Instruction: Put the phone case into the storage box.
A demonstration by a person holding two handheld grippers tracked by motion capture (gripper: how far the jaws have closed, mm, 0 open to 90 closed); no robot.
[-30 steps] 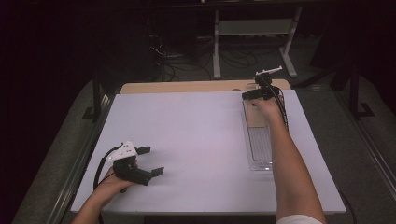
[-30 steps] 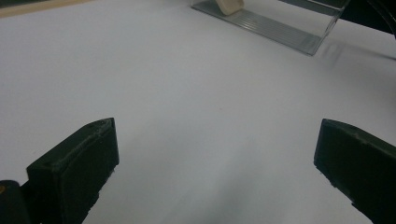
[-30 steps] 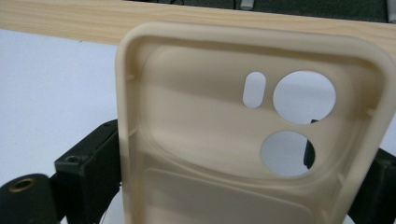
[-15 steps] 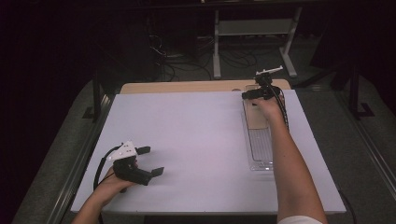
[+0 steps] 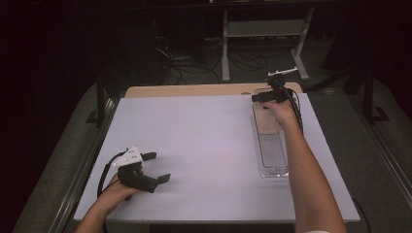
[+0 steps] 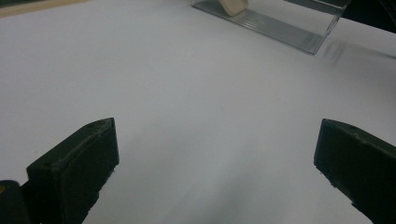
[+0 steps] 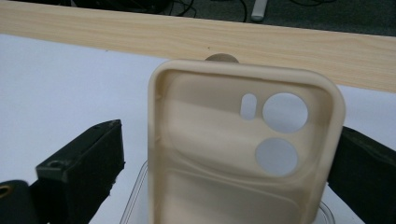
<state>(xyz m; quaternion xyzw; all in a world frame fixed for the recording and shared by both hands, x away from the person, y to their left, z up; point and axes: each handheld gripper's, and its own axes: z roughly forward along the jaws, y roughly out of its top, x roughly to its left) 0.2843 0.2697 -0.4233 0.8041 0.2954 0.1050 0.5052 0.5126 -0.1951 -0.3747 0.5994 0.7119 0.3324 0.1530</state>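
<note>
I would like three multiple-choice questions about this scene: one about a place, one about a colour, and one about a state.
1. Where does the clear plastic tray lie on the table?
A. on the person's right side
B. at the left edge
C. in the middle

2. What colour is the phone case?
A. black
B. beige
C. blue

3. How do the jaws of the left gripper stand?
A. shut on the case
B. shut on nothing
C. wide apart with nothing between them

Answers:
1. A, the high view shows the tray under the right forearm, toward the right edge.
2. B, the right gripper view shows a beige case with camera cut-outs between the jaws of the right gripper.
3. C, the left gripper view shows only the bare white table between the jaws.
</note>
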